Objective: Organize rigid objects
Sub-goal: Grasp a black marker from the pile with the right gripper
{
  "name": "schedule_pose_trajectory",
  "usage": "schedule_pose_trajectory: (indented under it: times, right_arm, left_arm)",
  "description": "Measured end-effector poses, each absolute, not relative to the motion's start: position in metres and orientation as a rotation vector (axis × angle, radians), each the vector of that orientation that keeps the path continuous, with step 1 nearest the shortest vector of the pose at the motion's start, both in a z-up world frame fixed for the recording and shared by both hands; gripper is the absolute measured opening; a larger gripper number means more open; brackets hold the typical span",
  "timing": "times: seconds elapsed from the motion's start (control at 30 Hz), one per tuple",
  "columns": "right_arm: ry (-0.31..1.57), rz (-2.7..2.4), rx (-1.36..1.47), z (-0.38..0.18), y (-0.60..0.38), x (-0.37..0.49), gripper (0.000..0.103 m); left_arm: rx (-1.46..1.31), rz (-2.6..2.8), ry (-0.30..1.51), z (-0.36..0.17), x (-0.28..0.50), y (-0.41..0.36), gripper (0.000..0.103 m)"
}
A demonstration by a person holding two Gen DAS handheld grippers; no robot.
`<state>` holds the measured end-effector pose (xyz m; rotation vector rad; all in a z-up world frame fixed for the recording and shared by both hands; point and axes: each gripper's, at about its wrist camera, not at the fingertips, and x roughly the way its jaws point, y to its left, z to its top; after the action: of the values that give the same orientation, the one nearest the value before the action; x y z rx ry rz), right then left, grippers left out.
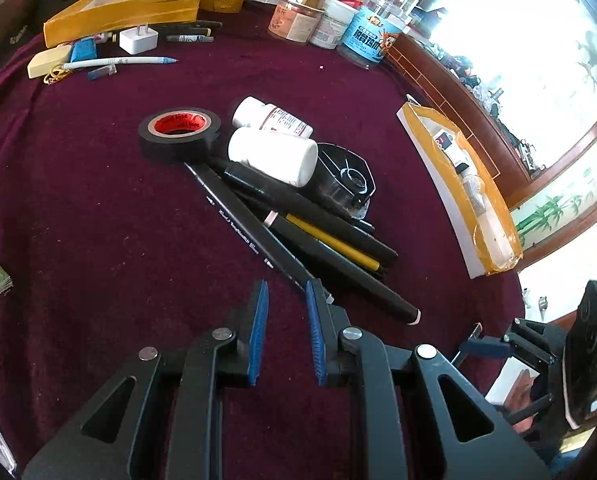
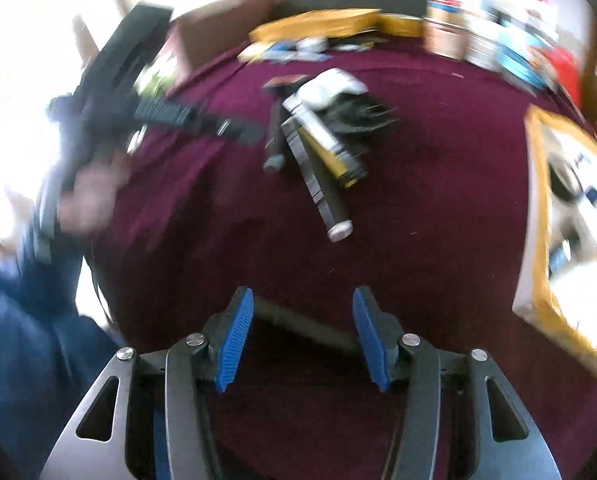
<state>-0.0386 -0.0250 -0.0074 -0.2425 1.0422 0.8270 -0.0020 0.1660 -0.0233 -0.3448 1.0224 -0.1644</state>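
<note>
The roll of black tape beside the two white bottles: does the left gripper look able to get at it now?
Probably yes. The roll of black tape lies flat on bare cloth, its near side uncovered; the pens lie right of the path. The left gripper holds nothing, but its jaws look too narrow and must open.

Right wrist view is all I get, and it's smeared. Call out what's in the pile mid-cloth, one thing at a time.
Observer: A black tape roll with a red core lies flat at the pile's left end.
Operator: Go on.
Observer: Two white plastic bottles lie on their sides beside it. The nearer one lies over the ends of the black pens.
Operator: Now the far edge.
Observer: A white charger plug sits just in front of the long yellow-taped cardboard tray.
</note>
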Motion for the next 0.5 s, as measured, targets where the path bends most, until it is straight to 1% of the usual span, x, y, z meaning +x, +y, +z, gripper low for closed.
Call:
schedule_pose_trajectory:
  times: [0.1,0.2,0.23,0.27,0.3,0.4,0.5]
  right_arm:
    - [1.043,0.934,-0.435,-0.014,-0.017,-0.056,0.047]
    - [1.037,0.874,-0.636,-0.027,-0.015,-0.055,0.046]
    - [1.051,0.872,-0.676,-0.031,-0.014,-0.052,0.043]
    - [1.052,0.896,-0.685,-0.033,-0.016,-0.048,0.027]
    - [1.066,0.904,-0.674,-0.033,-0.018,-0.043,0.016]
    - [1.083,0.873,-0.645,-0.030,-0.022,-0.032,0.013]
    - [1.066,0.835,-0.495,-0.022,-0.028,-0.019,0.013]
  left_arm:
    - [-0.328,-0.161,1.031,-0.024,-0.004,0.166,0.017]
    - [-0.326,-0.161,1.039,-0.025,-0.004,0.164,0.017]
    - [-0.326,-0.162,1.040,-0.025,-0.004,0.163,0.017]
    - [-0.325,-0.162,1.040,-0.025,-0.005,0.162,0.017]
    - [-0.322,-0.161,1.040,-0.024,-0.004,0.162,0.017]
    - [-0.327,-0.153,1.045,-0.025,-0.003,0.162,0.017]
    - [-0.334,-0.148,1.056,-0.026,0.000,0.163,0.017]
